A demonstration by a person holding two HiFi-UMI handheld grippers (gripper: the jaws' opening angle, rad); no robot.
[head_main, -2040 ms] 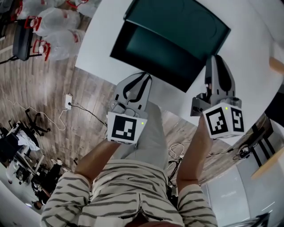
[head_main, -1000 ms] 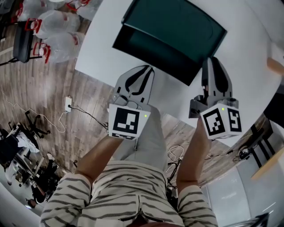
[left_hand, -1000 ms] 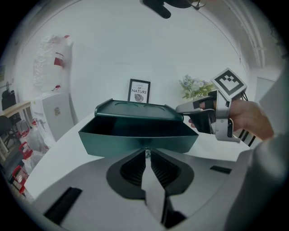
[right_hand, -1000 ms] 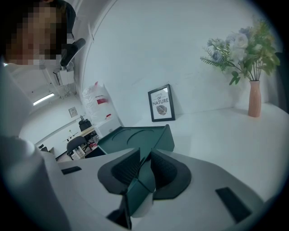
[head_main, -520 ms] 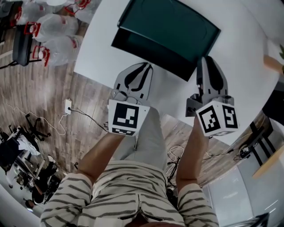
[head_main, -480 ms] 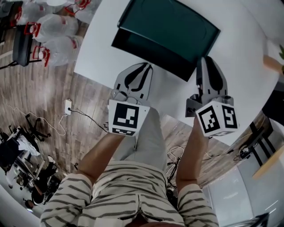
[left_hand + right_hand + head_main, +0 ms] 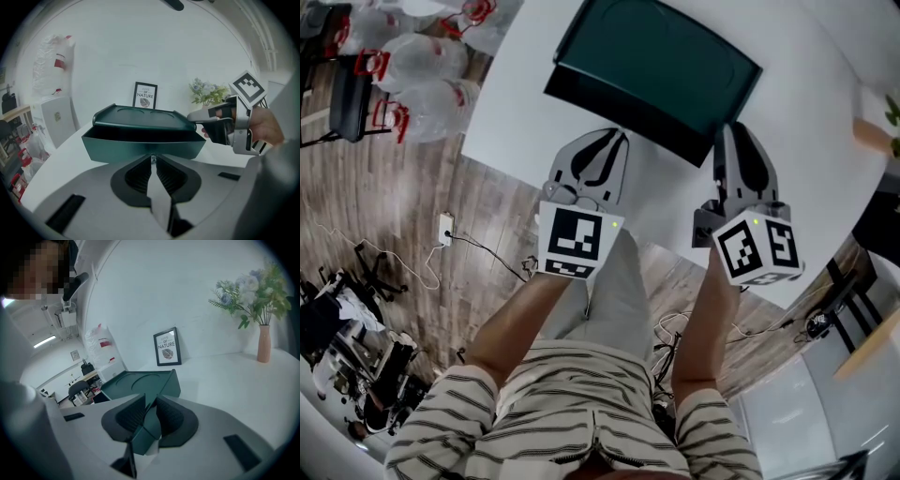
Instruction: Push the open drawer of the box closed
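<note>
While my left gripper and right gripper, jaws together and empty, meet the dark green plastic drawer, it juts slightly from its box on the round white table; I judge a short push remains.

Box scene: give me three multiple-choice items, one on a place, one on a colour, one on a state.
1. Where does the vase stand?
A. On a chair
B. On the table, right of the print
C. On the floor

2. What colour is the box?
A. Dark green
B. Red
C. Yellow

3. How do the left hand-held gripper jaws stand?
A. Wide apart
B. Together, empty, tip at the drawer front
C. Clamped on the vase

Answers: 1 B, the right gripper view shows the vase on the white tabletop past the print's right. 2 A, it is dark green in every view. 3 B, the left gripper view shows the jaws meeting with nothing between them.
</note>
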